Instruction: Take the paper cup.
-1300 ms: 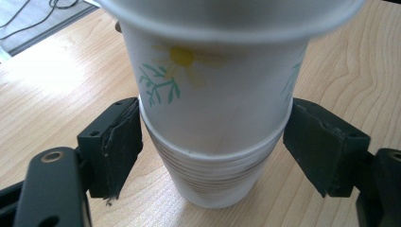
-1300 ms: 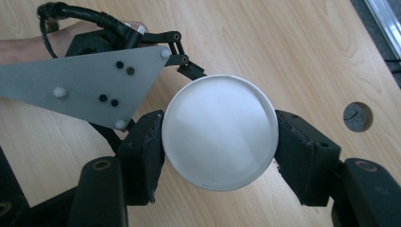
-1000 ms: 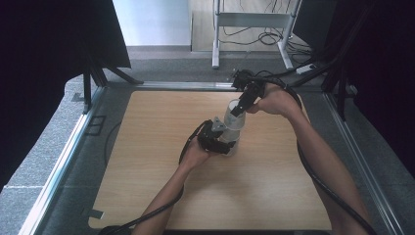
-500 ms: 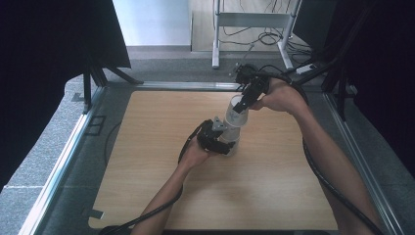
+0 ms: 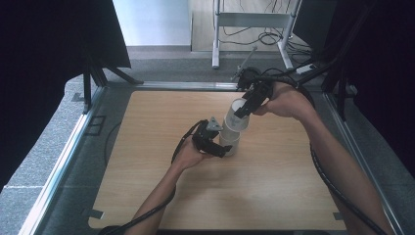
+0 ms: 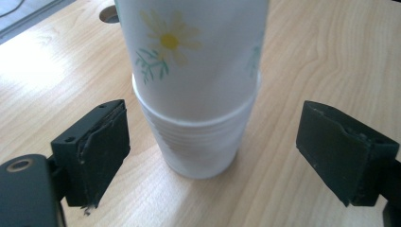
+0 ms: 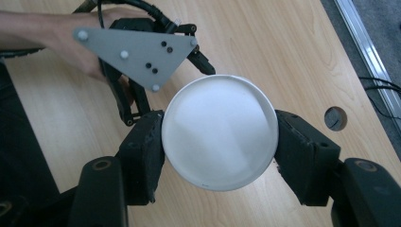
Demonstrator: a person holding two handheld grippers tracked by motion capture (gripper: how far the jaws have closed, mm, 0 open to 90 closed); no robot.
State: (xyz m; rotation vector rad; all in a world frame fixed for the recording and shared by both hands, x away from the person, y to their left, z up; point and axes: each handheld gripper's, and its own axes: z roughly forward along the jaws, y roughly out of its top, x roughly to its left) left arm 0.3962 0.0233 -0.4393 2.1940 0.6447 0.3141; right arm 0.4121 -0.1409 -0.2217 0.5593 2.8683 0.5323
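Wooden table (image 5: 147, 196), stacked cups at centre: right gripper (image 7: 218, 142) grips the daisy cup (image 6: 198, 52) above a white cup (image 6: 201, 146); left gripper (image 6: 213, 151) at seven o'clock, jaws wide apart around it

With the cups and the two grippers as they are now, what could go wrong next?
1. The left gripper is open, its fingers apart from the lower cups, so the stack may lift with the daisy cup or tip over.
2. The right gripper squeezes the top cup's rim from both sides; thin paper may get dented.
3. The stack stands tall on the table; a sideways pull could topple it.
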